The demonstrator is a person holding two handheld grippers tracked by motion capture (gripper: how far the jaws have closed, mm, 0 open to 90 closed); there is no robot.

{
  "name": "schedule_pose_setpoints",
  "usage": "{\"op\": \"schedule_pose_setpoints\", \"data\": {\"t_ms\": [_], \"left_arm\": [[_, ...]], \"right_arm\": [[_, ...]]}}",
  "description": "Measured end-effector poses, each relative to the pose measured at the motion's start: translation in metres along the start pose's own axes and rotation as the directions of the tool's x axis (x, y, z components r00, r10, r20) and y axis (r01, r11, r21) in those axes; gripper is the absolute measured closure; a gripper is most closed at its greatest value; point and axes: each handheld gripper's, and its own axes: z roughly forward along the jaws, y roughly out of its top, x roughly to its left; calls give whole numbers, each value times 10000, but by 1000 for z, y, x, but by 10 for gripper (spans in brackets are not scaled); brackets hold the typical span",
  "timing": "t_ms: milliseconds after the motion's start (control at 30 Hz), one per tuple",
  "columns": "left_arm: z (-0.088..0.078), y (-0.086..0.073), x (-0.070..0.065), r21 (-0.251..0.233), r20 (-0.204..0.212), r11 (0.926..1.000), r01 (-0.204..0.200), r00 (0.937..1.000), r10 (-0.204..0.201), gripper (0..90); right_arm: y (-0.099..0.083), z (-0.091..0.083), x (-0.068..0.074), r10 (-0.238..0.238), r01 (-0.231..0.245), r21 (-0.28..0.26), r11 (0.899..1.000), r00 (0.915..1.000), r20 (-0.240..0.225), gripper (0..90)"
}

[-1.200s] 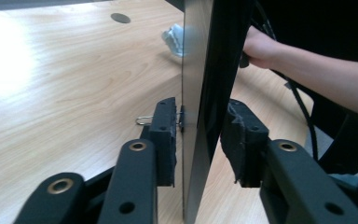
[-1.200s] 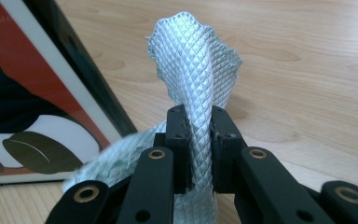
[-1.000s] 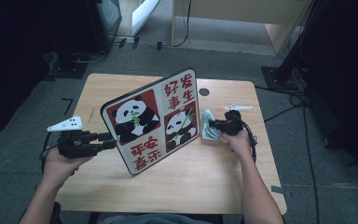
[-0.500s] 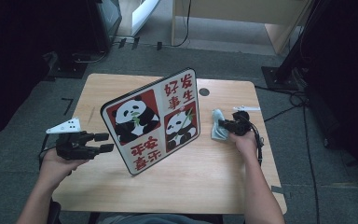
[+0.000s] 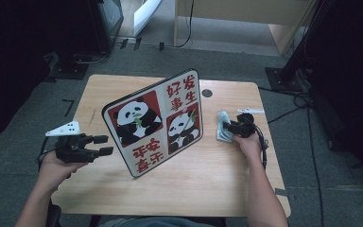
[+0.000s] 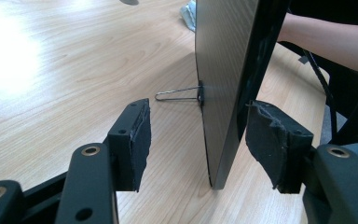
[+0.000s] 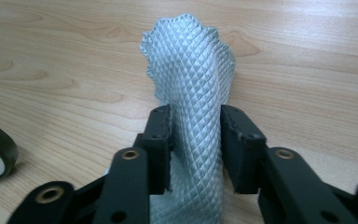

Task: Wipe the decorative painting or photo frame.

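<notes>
A panda picture board with red Chinese characters stands tilted on the wooden table, propped by a wire stand. My left gripper points at the board's left edge. In the left gripper view that edge sits between the jaws of the left gripper, whose pads are clear of it; they have just been opening. A grey-blue textured cloth lies right of the board. My right gripper is over it. A raised fold of cloth stands between the jaws of the right gripper, which have just been opening.
A round hole sits in the table behind the board. Cables run over the floor to the right. The person's other forearm shows beyond the board. Dark furniture surrounds the table.
The left gripper's jaws have spread wider around the board's edge. The right gripper has shifted a little to the right with the cloth, and its jaws have parted.
</notes>
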Motion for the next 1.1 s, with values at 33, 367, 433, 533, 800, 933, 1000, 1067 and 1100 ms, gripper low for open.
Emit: {"op": "schedule_pose_setpoints", "data": {"t_ms": [33, 367, 433, 533, 800, 933, 1000, 1067, 1100], "left_arm": [[0, 0, 0, 17, -15, 10000, -8, 10000, 8, 406], [-1, -6, 9, 128, -150, 9998, 151, 9998, -149, 400], [-1, -7, 11, 147, -179, 9997, 180, 9997, -177, 398], [-2, -8, 13, 135, -232, 9997, 224, 9995, -221, 399], [6, -7, 19, 404, -416, 9987, 296, 9987, -279, 397], [10, -5, 23, 399, -622, 9988, 289, 9977, -264, 398], [12, -4, 26, 402, -785, 9987, 322, 9965, -290, 398], [14, -4, 29, 449, -921, 9983, 368, 9952, -325, 400], [16, -4, 31, 466, -976, 9983, 357, 9947, -310, 406]], "right_arm": [[0, 0, 0, -15, 15, -9, 10000, 10000, 16, 614], [4, -9, 1, 16, -11, -548, 9985, 10000, 90, 506], [5, -12, 3, -13, 20, -553, 9985, 9999, 130, 506], [5, -15, 5, -165, 173, -473, 9987, 9997, 182, 506], [-1, -26, 12, -533, 540, -368, 9979, 9984, 210, 514], [-6, -33, 15, -506, 512, -434, 9977, 9986, 153, 516], [-8, -37, 18, -571, 575, -427, 9974, 9983, 113, 515], [-11, -41, 21, -688, 691, -497, 9964, 9976, 92, 515], [-12, -43, 23, -714, 717, -484, 9963, 9974, 77, 515]]}}
